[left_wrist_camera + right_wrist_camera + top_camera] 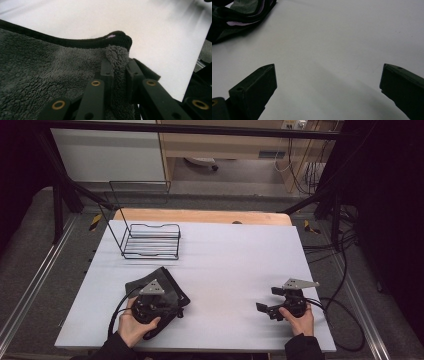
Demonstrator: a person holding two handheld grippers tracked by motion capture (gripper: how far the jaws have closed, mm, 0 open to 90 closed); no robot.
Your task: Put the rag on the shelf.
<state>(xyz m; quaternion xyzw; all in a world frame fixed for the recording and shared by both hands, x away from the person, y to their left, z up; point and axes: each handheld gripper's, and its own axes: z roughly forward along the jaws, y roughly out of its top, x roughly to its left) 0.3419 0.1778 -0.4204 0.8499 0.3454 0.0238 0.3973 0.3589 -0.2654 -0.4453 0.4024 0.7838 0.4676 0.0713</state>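
The left tool (pixel 117 72) has its two black jaws pinched together on a fold of fleecy cloth at the corner of a dark grey towel (pixel 45 77), just inside the towel's black hemmed edge. In the high view the same left tool (pixel 150 302) sits on top of the towel (pixel 172 287), which lies folded on the near left part of the bench (pixel 225 255). The person's left hand (pixel 131 325) holds the tool from below.

The right tool (pixel 272 309) rests low over the near right part of the bench, well apart from the towel, held by the right hand (pixel 299 320). Its jaws stand wide apart with nothing between them, and bare white surface shows beyond.

A black wire rack (pixel 150 240) stands upright at the far left of the bench, apart from the towel and behind it.

The step in hand appears to be the first grasp: one corner of the towel is secured. The next move likely calls for the right tool to cross toward the towel and take another corner or edge, so the cloth can be lifted or moved without slipping free.
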